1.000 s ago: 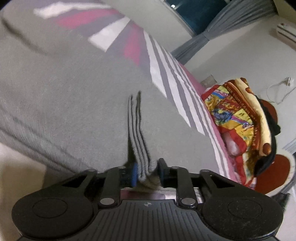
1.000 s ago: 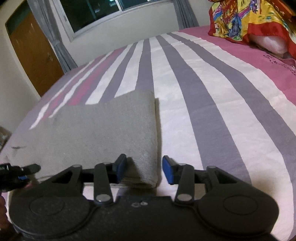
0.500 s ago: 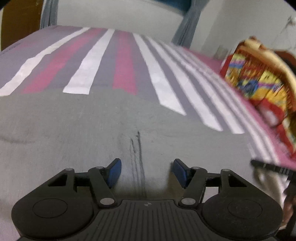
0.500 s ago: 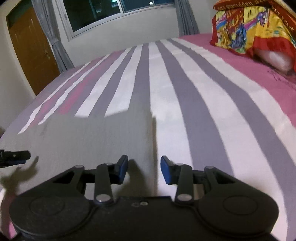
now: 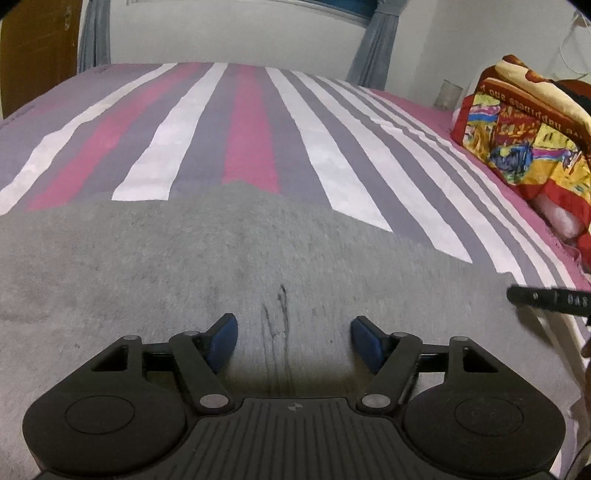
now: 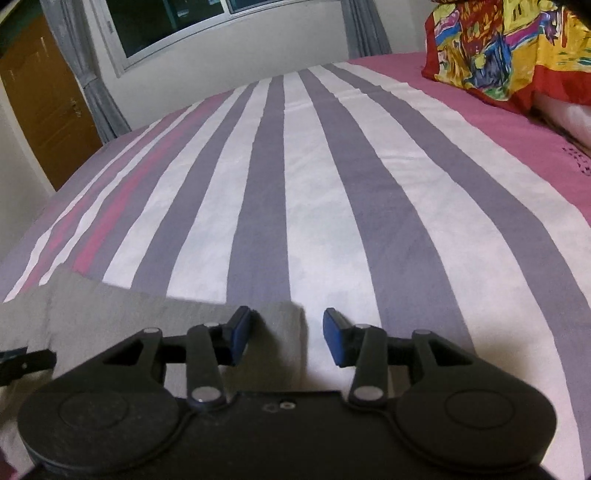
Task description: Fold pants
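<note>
In the left wrist view we look down at the grey pants [image 5: 184, 266], which lie flat across the lower half of the frame on a bed [image 5: 251, 122] striped in pink, grey and white. A short dark crease runs up the cloth at lower centre. Our left gripper [image 5: 291, 339] hangs just over that crease with its blue pads spread wide; the jaws have just been opening, and nothing is pinched between them, only cloth lying beneath. At the right edge the tip of the other gripper pokes in, and a bright patterned blanket [image 5: 524, 129] sits at upper right. We judge the fold has just been laid down, so the step in hand is letting go and settling the layers. To do it well, we should lift straight off the cloth without dragging it, then check that the edges line up before smoothing. In the right wrist view the bed fills most of the frame, with a window [image 6: 207, 26] and a wooden door [image 6: 44, 107] at upper left. The pants occupy only the lower left, and their right edge runs up between the pads of our right gripper [image 6: 284, 339]. Those pads stand partly apart, one over the cloth and one over the bare sheet. They do not press on anything that we can see, so this gripper holds nothing.
</note>
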`<move>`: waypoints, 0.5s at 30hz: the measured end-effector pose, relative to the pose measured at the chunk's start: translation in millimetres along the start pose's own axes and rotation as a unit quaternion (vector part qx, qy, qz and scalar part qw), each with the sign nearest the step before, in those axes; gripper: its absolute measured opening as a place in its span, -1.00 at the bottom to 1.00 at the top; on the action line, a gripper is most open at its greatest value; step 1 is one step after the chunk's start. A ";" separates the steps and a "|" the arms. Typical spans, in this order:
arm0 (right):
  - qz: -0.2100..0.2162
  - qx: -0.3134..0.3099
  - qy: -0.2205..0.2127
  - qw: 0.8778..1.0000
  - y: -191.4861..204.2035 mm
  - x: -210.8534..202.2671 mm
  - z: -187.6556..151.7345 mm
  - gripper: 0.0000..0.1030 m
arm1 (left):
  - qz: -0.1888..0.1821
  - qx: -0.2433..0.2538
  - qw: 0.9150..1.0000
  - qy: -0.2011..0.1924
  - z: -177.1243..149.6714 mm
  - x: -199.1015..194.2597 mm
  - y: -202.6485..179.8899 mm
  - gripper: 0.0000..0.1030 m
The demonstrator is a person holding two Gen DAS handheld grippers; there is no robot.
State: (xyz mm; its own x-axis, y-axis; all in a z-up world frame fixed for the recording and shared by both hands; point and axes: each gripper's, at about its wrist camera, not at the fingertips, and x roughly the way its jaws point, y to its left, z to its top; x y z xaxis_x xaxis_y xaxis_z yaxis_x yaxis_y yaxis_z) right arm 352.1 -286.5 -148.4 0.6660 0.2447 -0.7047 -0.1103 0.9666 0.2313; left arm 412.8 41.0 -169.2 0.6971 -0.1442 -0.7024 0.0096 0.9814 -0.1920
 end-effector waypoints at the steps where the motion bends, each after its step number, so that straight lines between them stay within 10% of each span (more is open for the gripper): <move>1: -0.002 -0.006 0.007 1.000 1.0 -2.8 -2.5 -0.17 | 0.002 0.000 1.000 0.000 -1.5 -2.0 -0.8 0.34; 15: -0.027 -0.074 0.028 0.997 15.4 -64.8 -62.3 0.00 | 0.017 0.030 0.999 -0.019 -62.1 -56.6 -14.8 0.50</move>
State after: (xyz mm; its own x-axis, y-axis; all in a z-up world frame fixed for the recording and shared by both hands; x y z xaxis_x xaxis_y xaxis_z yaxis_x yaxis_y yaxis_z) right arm 261.3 -282.7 -141.0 0.6328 0.1919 -0.7502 -0.1856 0.9782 0.0936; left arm 328.7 26.7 -169.2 0.7237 -0.1075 -0.6817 0.0274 0.9915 -0.1273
